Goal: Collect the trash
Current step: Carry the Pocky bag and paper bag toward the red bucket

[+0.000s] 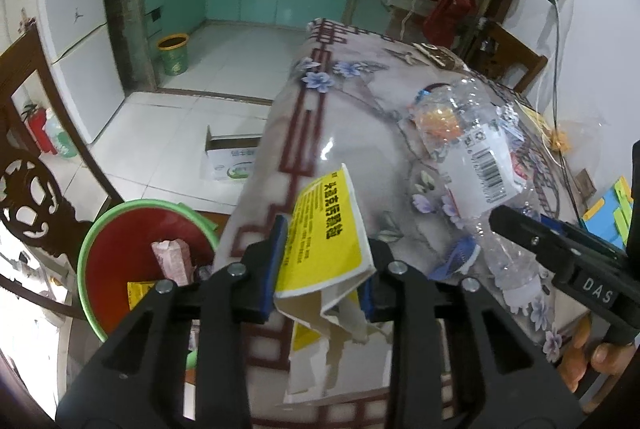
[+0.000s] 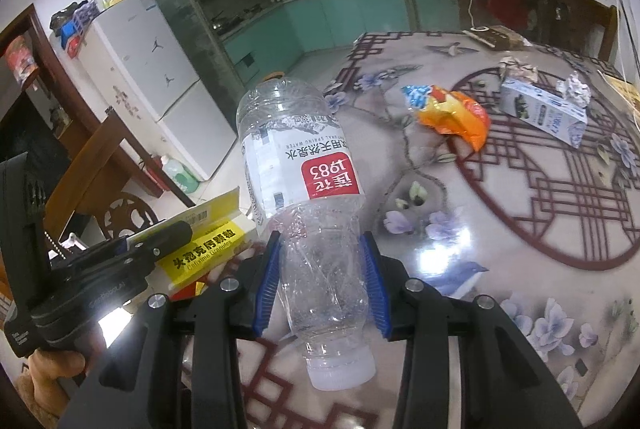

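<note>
Green-rimmed red plastic bin (image 1: 90, 261), low at the near left beside the floral-cloth table (image 1: 352, 133), holds a pink carton (image 1: 170, 261). A torn yellow cardboard box (image 1: 324, 229) is clamped in the left gripper (image 1: 322, 281); a crushed clear plastic bottle (image 2: 308, 213) is clamped in the right gripper (image 2: 322, 281) above the table.

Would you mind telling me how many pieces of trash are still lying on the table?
4: an orange snack wrapper mid-table, a milk carton to its right, a crumpled foil wad behind the carton, and a paper ball beside it. Others may be hidden.
</note>
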{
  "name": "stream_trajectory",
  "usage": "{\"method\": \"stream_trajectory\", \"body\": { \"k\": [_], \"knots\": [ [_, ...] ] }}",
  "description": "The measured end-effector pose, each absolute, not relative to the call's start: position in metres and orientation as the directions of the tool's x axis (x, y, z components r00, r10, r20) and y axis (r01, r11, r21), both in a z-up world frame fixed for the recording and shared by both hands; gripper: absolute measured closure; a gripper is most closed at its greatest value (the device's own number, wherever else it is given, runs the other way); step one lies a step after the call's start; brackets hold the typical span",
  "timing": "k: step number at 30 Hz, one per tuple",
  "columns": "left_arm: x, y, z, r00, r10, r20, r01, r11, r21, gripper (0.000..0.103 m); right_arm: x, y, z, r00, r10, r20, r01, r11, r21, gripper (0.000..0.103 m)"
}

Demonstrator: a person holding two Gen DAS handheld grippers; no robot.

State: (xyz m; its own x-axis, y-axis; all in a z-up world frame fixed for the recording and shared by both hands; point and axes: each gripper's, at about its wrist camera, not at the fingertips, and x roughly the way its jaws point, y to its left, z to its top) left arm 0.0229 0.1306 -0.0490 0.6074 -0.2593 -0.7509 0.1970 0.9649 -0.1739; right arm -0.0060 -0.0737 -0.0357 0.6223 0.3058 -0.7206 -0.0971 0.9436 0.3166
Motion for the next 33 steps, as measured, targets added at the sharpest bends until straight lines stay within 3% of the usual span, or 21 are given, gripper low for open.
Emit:
{"method": "stream_trajectory", "body": {
  "k": [11,33],
  "knots": [
    [0.030,0.202,-0.058,0.625,-0.167,-0.763,0.015,0.979,-0.202,0.074,0.006,-0.032,-0.047,0.576,0.349,-0.739,-0.156,0.935,0.320,0.065],
    [0.027,0.263,-0.082,0.586,-0.069,-0.808,-0.121,0.978,-0.171,0.074,0.029,0.047,-0.074,0.469,0.429,-0.772,-0.256,0.902,0.346,0.065]
  ]
}}
